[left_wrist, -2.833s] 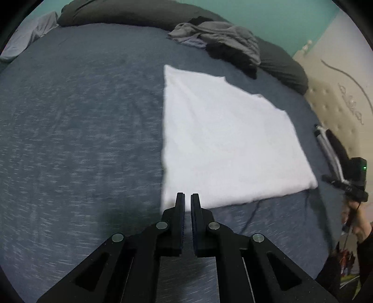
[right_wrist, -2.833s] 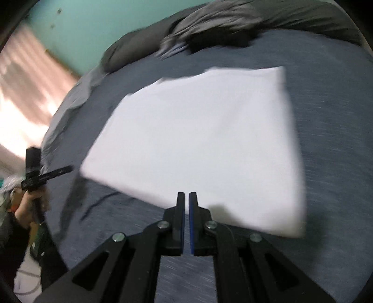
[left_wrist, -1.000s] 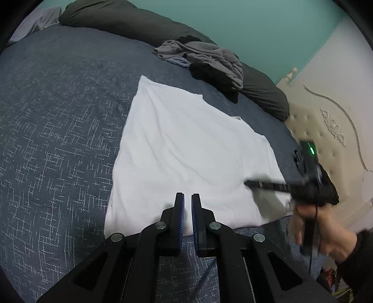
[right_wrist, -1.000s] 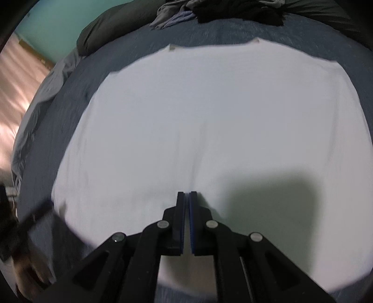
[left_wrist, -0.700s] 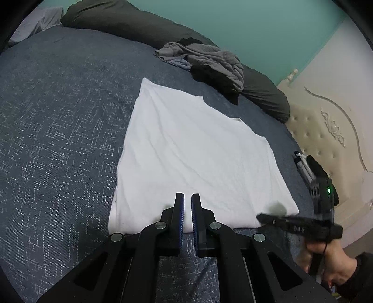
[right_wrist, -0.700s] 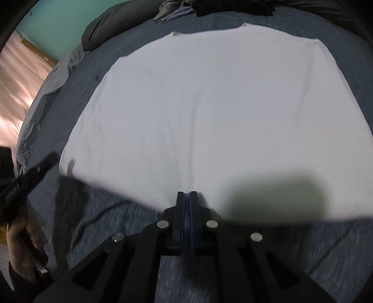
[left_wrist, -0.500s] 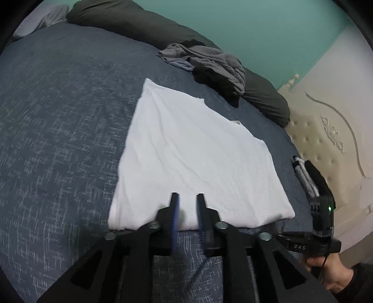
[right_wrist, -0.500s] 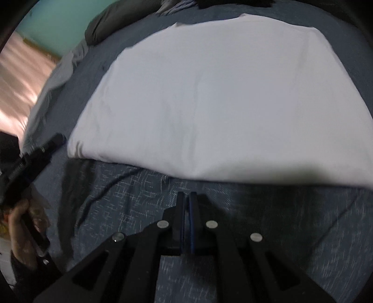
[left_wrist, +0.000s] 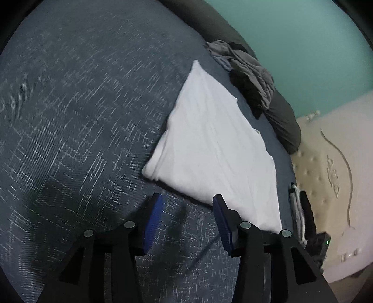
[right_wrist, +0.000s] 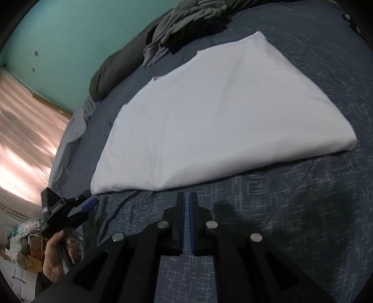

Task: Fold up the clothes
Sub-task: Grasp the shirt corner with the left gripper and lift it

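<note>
right gripper (right_wrist: 186, 198): jaws pretty much shut, nothing in them, sitting over bare bedspread just short of the shirt's near edge
white garment (right_wrist: 216, 111): folded flat on the blue bedspread (right_wrist: 291, 221)
left gripper (right_wrist: 89, 202): far left, jaws opening, empty, near the garment's corner, held in a hand (right_wrist: 54, 256)
clothes pile (right_wrist: 186, 21): grey, crumpled, behind the garment

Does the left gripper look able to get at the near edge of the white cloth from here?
Probably yes. The left gripper hangs just short of the white cloth, its jaws opening with nothing between them, and only bare bedspread lies before the near edge.
</note>
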Demonstrator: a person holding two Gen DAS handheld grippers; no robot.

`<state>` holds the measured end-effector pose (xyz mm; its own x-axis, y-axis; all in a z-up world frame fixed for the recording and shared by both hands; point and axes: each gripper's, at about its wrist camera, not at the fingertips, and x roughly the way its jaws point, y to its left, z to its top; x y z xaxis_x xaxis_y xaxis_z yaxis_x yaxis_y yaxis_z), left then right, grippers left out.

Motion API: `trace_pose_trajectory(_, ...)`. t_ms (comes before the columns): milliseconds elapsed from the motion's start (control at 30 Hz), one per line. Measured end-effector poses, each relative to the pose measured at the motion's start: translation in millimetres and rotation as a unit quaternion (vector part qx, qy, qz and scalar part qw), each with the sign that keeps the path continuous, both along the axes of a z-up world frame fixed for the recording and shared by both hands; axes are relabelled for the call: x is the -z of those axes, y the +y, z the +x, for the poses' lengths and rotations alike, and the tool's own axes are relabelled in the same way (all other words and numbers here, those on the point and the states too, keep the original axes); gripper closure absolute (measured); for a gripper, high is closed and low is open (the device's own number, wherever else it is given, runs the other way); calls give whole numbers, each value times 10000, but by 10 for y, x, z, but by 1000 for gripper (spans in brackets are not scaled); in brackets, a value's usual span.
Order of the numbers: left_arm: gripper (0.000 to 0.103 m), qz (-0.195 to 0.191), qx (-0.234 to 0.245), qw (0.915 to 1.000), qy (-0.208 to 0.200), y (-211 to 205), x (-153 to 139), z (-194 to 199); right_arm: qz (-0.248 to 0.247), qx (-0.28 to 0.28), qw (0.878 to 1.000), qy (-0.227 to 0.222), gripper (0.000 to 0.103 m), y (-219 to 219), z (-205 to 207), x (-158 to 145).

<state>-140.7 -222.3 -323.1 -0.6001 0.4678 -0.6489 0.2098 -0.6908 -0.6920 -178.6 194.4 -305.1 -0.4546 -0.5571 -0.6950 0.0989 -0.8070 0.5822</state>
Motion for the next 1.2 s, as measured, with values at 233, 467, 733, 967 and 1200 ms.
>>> trace_pose_trajectory(233, 54, 166, -468, 9988, -42, -76, 82, -135, -251, 92, 9995, 183, 100, 77, 38, 92)
trace_pose_trajectory(467, 56, -138, -609, 9980, 62, -50, 32, -275, -413, 204, 9983, 346, 100, 173, 46, 130)
trace_pose_trajectory(733, 95, -477, -471, 9973, 307, 98, -167, -393, -485, 394, 9970, 467, 100, 298, 53, 136)
trace_pose_trajectory(967, 98, -745, -216, 9946, 686, 352, -569, -542, -669, 558, 9951, 471, 100, 421, 91, 147)
trace_pose_trajectory(1200, 98, -955, 343, 9899, 989, 988, -1086, -893, -861, 712, 9921, 570, 100, 621, 132, 113)
